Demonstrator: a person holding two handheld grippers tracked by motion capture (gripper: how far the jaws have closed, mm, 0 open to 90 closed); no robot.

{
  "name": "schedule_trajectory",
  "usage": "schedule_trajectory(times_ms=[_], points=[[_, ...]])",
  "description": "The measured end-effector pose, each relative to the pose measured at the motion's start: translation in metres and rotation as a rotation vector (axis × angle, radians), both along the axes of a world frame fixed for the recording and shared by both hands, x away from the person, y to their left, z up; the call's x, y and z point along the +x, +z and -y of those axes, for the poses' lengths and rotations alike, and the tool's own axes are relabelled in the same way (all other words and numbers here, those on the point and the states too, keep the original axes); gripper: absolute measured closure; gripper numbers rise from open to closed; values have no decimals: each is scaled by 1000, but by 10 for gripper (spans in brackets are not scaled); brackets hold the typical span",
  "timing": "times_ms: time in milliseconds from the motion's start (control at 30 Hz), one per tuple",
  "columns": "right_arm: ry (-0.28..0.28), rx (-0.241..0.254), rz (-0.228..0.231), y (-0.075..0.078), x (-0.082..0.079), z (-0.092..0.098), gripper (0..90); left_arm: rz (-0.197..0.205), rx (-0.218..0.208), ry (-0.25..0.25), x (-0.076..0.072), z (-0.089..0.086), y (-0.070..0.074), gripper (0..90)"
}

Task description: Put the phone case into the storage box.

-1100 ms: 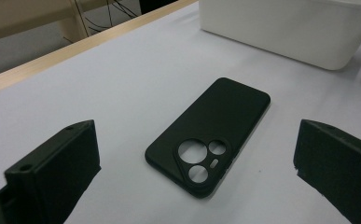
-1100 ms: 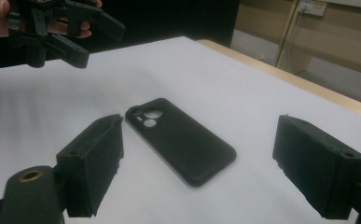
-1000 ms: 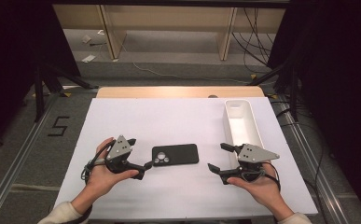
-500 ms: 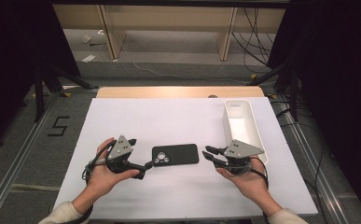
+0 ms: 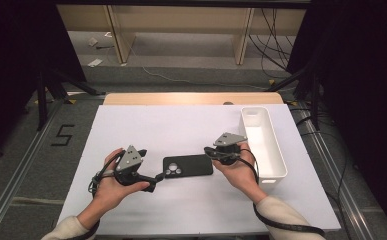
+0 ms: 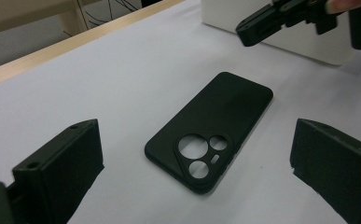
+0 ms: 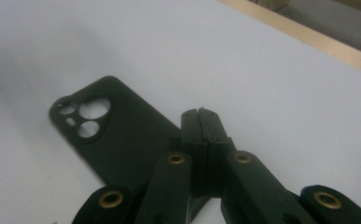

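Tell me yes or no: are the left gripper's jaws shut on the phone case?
No. In the left gripper view the left gripper stands wide open, with the black phone case lying flat on the white table, untouched.

In the right gripper view, the right gripper [image 7: 201,122], jaws pressed together, covers the near corner of the phone case [image 7: 117,140], and the bottom edge cuts off its body. In the left gripper view, the left gripper's [image 6: 194,163] two jaws are cropped at the bottom and right edges, and the bin [image 6: 281,28] is cut off by the top edge.
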State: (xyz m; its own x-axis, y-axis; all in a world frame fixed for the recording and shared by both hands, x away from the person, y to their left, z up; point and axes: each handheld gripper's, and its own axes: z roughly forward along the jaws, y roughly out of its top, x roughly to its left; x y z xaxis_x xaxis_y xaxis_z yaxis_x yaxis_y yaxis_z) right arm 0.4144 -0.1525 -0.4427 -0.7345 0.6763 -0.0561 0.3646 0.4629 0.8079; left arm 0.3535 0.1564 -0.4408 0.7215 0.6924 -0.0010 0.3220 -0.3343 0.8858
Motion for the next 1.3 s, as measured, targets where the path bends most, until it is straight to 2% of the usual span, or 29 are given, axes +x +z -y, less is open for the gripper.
schedule_trajectory(times_ms=[133, 233, 467, 633, 833, 1067, 1300], points=[[-33, -27, -40, -11, 17, -8, 900, -5, 3, -1, 0, 0, -1, 21], [-49, -43, -54, -16, 27, -15, 900, -9, 3, -2, 0, 0, -1, 22], [-63, -97, -85, -29, 41, -29, 900, -13, 5, -6, 0, 1, -2, 24], [-87, -117, -108, -38, 49, -27, 900, -14, 5, -7, 0, 1, -2, 25], [-96, -133, -128, -44, 51, -24, 900, -18, 9, -8, 1, 1, -2, 27], [-94, -144, -147, -43, 50, -23, 900, -21, 11, -8, 1, 1, -3, 29], [-88, -172, -181, -40, 40, -20, 900, -34, 20, -11, 0, 1, -4, 37]])
